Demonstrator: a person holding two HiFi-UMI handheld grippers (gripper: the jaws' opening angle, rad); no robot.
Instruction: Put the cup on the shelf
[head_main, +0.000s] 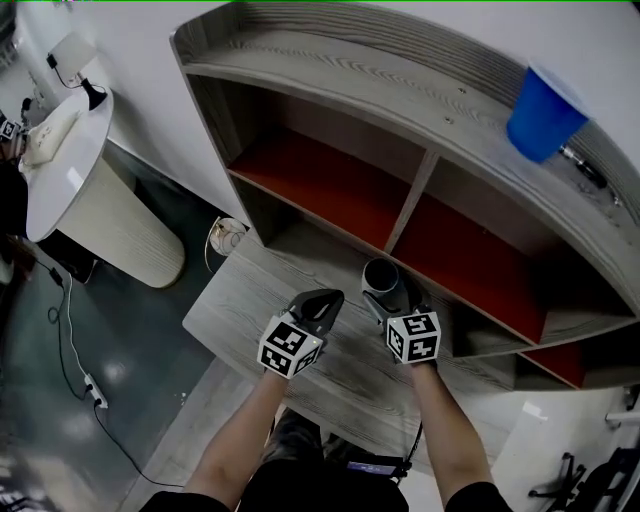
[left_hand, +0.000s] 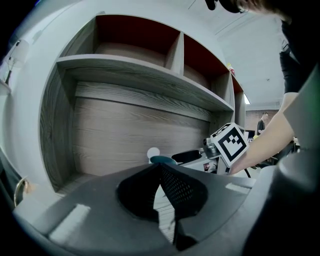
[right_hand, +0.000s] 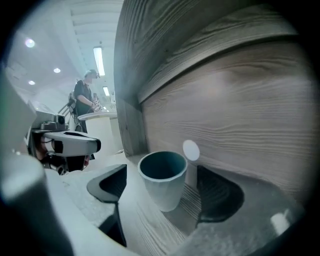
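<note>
A grey cup (head_main: 381, 273) stands upright on the lowest wide board of the wooden shelf (head_main: 250, 300), close to its back panel. My right gripper (head_main: 389, 297) is open, one jaw on each side of the cup. In the right gripper view the cup (right_hand: 162, 179) shows a gap to each pad, and a white round dot (right_hand: 190, 149) sits on the board behind it. My left gripper (head_main: 326, 299) hovers to the cup's left, jaws shut on nothing. The left gripper view shows only the cup's rim (left_hand: 161, 160) beyond the closed jaws.
A blue cup (head_main: 543, 110) stands on the shelf's top board at the right. Red-backed compartments (head_main: 330, 185) lie above the cup's board. A white round table (head_main: 70, 170) stands at the far left, with a cable (head_main: 70, 340) on the floor. A person (right_hand: 82, 102) stands far off.
</note>
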